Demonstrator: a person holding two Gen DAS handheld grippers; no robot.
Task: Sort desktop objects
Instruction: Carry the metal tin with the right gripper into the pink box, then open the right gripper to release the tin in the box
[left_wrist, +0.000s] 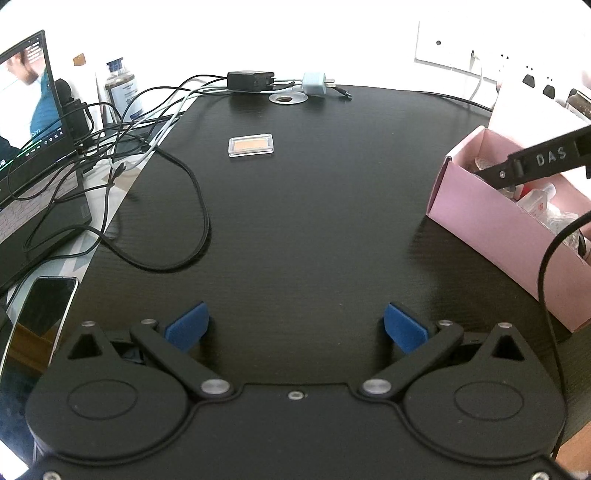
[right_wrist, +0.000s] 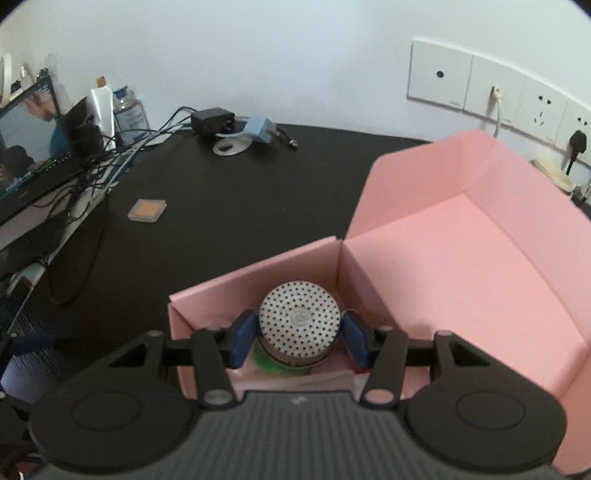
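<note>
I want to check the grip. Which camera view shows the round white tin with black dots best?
The right wrist view shows the round white tin with black dots best: its lid faces the camera, held between the right tool's blue pads over the open pink cardboard box. The left wrist view does not show it clearly; the right tool's arm covers that part of the box.

Desk layout, both wrist views

In the left wrist view the flat case (left_wrist: 251, 146) lies on the table (left_wrist: 295, 240) at upper centre, the chargers (left_wrist: 251, 81) behind it at the far edge, the laptop (left_wrist: 33, 155) and phone (left_wrist: 40, 317) at left, the open box (left_wrist: 476, 206) at right. In the right wrist view the round tin (right_wrist: 299, 321) sits inside the box (right_wrist: 461, 266), lower centre.
</note>
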